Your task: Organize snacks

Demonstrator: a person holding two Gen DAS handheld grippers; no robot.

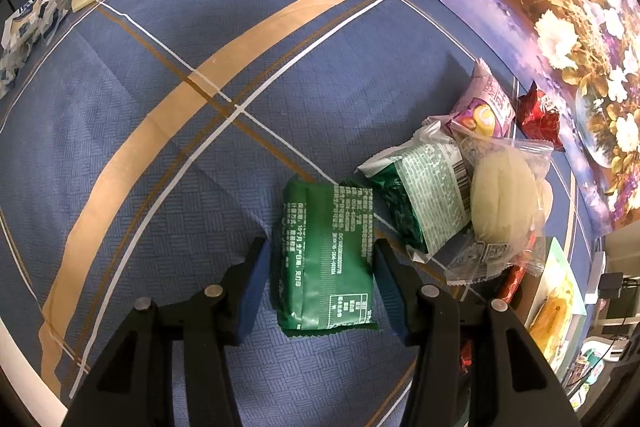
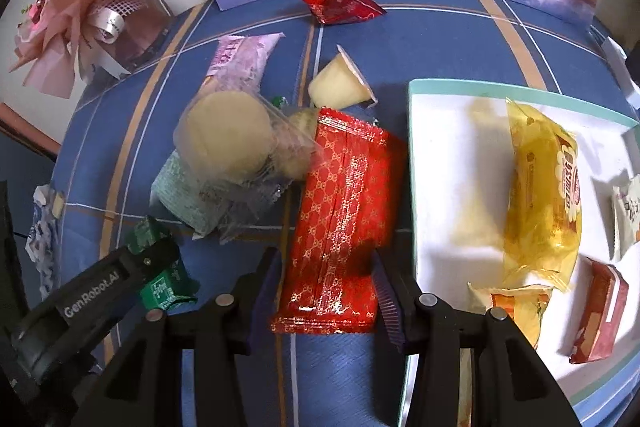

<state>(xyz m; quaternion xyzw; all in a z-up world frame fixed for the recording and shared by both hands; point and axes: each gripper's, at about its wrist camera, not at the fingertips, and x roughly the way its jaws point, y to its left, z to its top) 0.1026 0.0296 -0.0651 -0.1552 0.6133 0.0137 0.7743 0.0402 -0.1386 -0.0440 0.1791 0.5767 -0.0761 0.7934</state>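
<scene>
Blue plaid cloth (image 1: 168,155) is covering the table. Left gripper (image 1: 320,263) is clamping a green pack (image 1: 326,259) lying near the snack pile (image 1: 480,187); right gripper (image 2: 326,287) is pinching a red pack (image 2: 340,219) just left of the white tray (image 2: 448,167). Sorting is under way; next, probably, each pack needs lifting clear and carrying right onto the tray.

A flat dark green snack packet (image 1: 328,259) is seen lying seam-up on the blue cloth, while a glossy red patterned packet (image 2: 340,219) is tilted just beside the white tray (image 2: 448,163).
</scene>
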